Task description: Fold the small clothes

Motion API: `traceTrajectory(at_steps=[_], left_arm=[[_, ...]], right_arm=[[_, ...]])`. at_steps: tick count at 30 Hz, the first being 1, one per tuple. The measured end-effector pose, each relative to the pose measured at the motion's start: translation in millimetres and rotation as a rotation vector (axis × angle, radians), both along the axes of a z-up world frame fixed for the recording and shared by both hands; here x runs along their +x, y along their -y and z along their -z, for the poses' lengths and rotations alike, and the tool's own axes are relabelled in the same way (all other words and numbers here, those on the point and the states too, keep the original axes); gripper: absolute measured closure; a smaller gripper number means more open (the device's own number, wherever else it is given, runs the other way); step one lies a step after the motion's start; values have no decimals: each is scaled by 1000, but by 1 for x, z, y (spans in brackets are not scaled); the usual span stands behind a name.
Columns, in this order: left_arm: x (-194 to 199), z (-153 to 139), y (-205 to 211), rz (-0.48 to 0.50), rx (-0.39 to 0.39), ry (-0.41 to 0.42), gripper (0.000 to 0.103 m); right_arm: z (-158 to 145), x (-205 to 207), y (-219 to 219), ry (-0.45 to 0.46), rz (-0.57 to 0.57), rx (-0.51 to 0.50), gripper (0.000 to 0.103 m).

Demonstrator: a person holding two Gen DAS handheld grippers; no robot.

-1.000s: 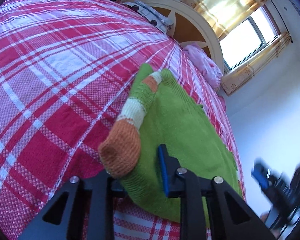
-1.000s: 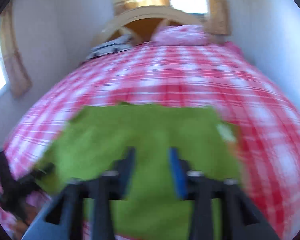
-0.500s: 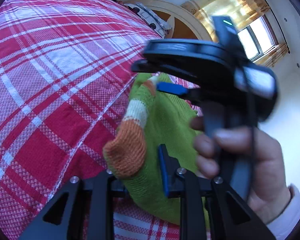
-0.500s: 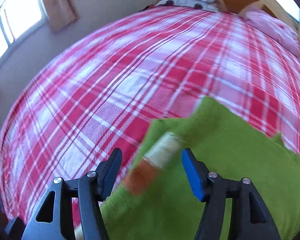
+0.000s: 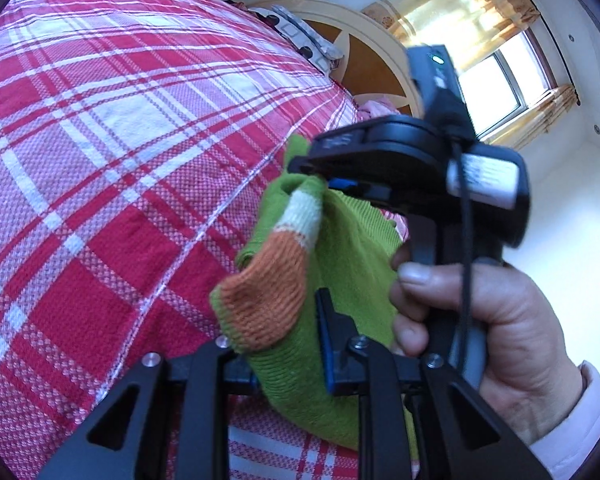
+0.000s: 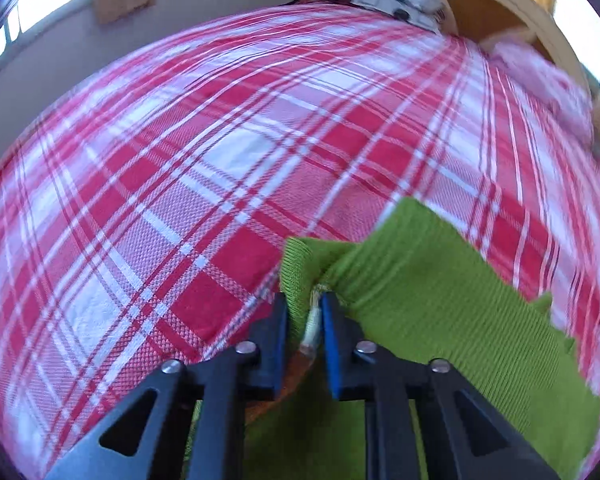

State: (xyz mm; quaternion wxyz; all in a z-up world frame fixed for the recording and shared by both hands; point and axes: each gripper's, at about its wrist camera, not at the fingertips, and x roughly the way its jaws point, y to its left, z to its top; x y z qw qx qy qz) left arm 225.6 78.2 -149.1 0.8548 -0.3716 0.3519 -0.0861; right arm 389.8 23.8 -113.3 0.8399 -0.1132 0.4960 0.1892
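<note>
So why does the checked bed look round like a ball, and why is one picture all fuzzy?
Left wrist view: the fisheye lens bulges the red-and-white plaid bedspread, and the sunlit window glares white. Right wrist view: the same bulge, with smeared edges around the pink pillow, while the green knitted garment near the right gripper stays fairly sharp.

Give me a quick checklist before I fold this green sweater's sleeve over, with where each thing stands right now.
1. Right gripper on the sleeve: ok, its jaws are closing, with bunched green knit and the white stripe between them.
2. Left gripper holding the green sweater: ok, knit fills the gap between its fingers near the orange cuff.
3. Sweater body lying flat on the plaid bedspread: cannot tell, much of it is hidden.
4. Grippers apart from each other: ok, they do not touch in the left view.
5. Bedspread beside the sweater free of other clothes: ok on the visible side.
</note>
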Motion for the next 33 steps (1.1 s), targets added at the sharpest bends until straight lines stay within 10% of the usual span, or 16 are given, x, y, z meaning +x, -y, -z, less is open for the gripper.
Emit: traceTrajectory(at_steps=[8, 19, 33], left_arm=[[7, -14, 15, 26, 108, -8, 82], [-2, -82, 97, 214, 530, 250, 84], [-23, -103, 243, 551, 620, 418, 86]], right_arm=[[-23, -12, 66, -30, 128, 333, 92], [-79, -40, 161, 93, 182, 359, 93], [-95, -73, 321, 169, 312, 272, 94]])
